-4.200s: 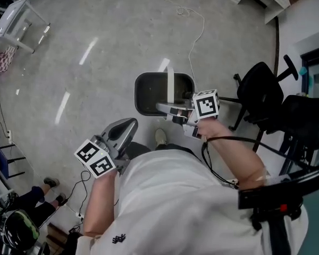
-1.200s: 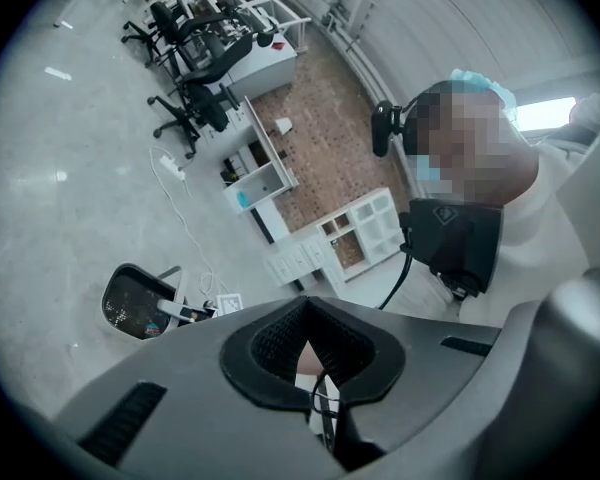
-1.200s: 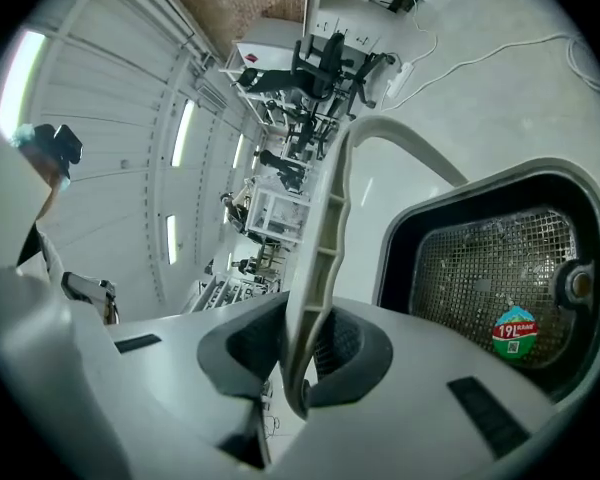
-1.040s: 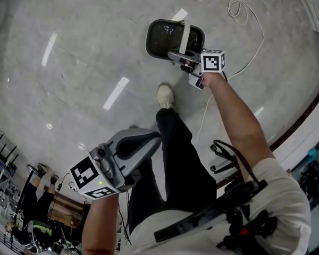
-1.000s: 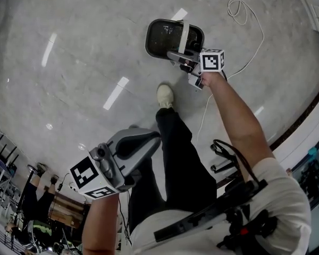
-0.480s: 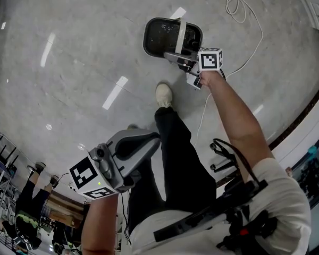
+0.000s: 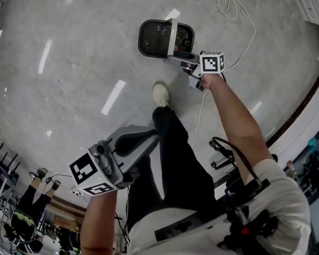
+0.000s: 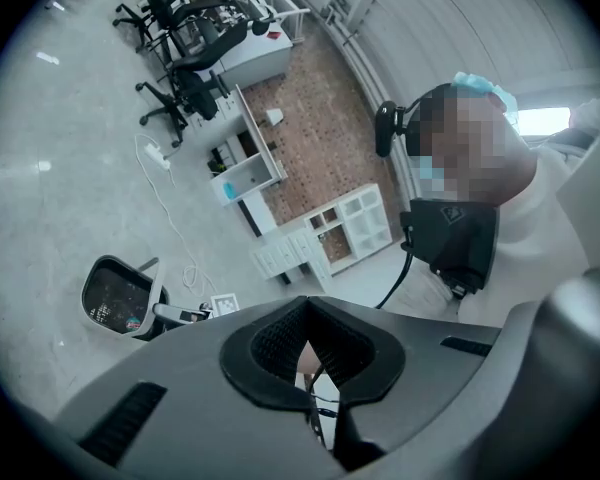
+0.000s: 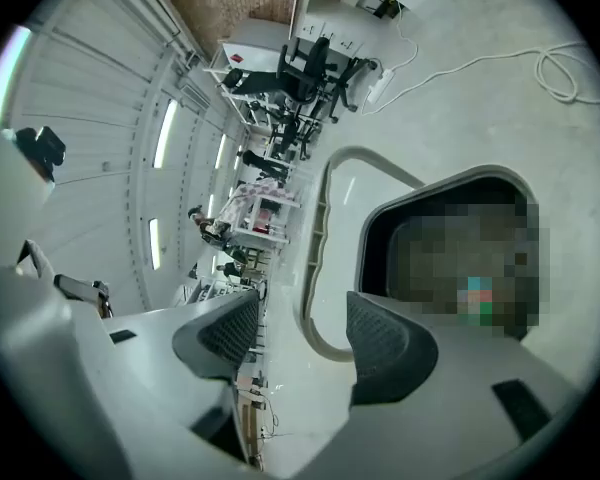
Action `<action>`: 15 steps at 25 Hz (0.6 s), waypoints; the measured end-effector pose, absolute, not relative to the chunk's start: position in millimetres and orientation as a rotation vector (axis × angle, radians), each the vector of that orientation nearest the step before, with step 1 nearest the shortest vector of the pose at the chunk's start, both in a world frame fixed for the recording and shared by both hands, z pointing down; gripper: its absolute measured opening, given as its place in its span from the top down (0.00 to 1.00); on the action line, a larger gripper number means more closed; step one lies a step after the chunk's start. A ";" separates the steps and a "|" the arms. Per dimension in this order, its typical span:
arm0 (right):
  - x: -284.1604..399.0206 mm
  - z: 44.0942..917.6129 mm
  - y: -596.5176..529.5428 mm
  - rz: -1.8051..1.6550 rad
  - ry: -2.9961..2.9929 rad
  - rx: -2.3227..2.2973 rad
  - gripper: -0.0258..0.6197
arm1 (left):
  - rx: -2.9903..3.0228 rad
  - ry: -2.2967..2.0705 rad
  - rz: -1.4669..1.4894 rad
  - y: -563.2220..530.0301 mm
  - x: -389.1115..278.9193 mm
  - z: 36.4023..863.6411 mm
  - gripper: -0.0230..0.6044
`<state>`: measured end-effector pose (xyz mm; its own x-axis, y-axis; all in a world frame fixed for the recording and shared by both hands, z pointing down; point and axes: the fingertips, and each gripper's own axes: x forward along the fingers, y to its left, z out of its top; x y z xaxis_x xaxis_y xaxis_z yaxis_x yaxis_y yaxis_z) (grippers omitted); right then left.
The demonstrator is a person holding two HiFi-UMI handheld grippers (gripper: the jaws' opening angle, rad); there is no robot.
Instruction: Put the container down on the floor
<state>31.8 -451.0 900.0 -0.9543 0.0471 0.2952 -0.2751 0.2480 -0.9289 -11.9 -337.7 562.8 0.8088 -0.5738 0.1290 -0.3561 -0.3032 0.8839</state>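
Container rests on the floor; placement looks done. Right gripper just opened off its handle; left gripper closed, empty.

Blk mesh container, wht handle

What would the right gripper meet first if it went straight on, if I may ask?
Probably the container's pale handle, just ahead between the right gripper's jaws, which have just been opening; depth is unclear.
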 end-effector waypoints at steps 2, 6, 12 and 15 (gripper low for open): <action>41.5 894.8 -449.9 1.752 -2.240 0.262 0.60 | 1.938 -0.679 -0.251 -335.2 -10.9 555.3 0.95; 59.0 868.8 -437.4 1.752 -2.193 0.371 0.60 | 1.968 -0.631 -0.250 -323.9 -7.0 530.0 0.95; 90.5 808.1 -393.5 1.718 -2.177 0.482 0.61 | 2.047 -0.558 -0.232 -291.0 -2.1 480.3 0.95; 97.8 757.3 -360.4 1.711 -2.200 0.491 0.83 | 2.084 -0.529 -0.227 -265.4 -0.5 451.9 0.95</action>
<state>97.8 -360.4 757.3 -0.8929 -0.0773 0.4435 -0.4489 0.2279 -0.8640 -0.5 -265.4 451.9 0.8896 -0.4544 0.0453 -0.2801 -0.4645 0.8401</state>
